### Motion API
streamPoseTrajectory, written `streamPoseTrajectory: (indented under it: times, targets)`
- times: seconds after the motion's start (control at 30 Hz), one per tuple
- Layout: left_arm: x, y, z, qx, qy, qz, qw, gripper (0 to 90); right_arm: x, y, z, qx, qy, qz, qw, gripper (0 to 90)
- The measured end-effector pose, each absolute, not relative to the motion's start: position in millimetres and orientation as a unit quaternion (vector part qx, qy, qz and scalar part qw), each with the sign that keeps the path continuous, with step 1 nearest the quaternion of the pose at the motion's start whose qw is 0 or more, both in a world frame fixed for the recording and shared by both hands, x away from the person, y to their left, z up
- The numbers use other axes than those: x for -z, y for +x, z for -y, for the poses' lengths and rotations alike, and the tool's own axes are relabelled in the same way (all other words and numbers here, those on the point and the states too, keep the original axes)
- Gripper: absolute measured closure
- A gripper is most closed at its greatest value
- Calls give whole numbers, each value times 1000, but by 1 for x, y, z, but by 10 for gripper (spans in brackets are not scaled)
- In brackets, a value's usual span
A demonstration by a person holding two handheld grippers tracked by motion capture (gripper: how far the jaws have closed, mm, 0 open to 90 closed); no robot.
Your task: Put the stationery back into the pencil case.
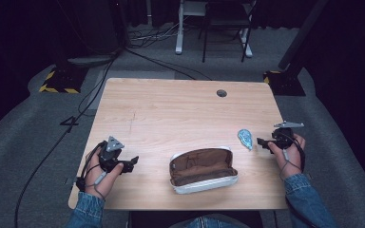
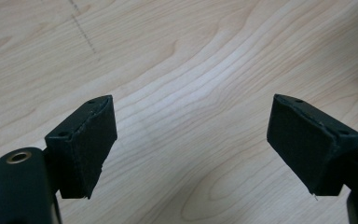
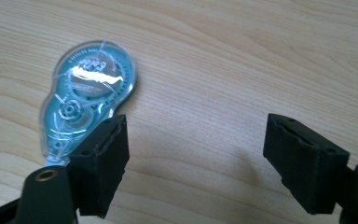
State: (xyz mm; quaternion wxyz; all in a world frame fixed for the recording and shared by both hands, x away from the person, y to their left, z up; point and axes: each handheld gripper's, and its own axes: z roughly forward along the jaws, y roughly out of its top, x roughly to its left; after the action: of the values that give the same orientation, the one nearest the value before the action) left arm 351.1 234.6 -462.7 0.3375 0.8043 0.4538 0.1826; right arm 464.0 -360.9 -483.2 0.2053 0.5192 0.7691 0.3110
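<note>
Correction tape dispenser lies flat on worktop beside my right tool, both tools gaping, empty; I judge the thin shell may skid from a closing jaw.

Tape dispenser's lower tip behind a jaw; its label unreadable

Worktop – pale, smooth matt wood grain. Tape dispenser – clear glossy plastic. Open case – brown cloth-like lining, pale shell.
</note>
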Motion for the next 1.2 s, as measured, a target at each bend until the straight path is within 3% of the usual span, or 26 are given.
streamPoseTrajectory:
  times: [0.13, 0.63, 1.2]
  targets:
    - [472, 352, -241, -184, 800, -461, 336, 160, 477, 465, 357, -314, 519, -770, 199, 178]
    - [504, 359, -265, -199, 777, -507, 317, 161, 470, 475, 325, -324, 508, -772, 203, 188]
    - [505, 360, -268, -197, 767, -522, 316, 134, 485, 477, 299, -283, 496, -800, 184, 188]
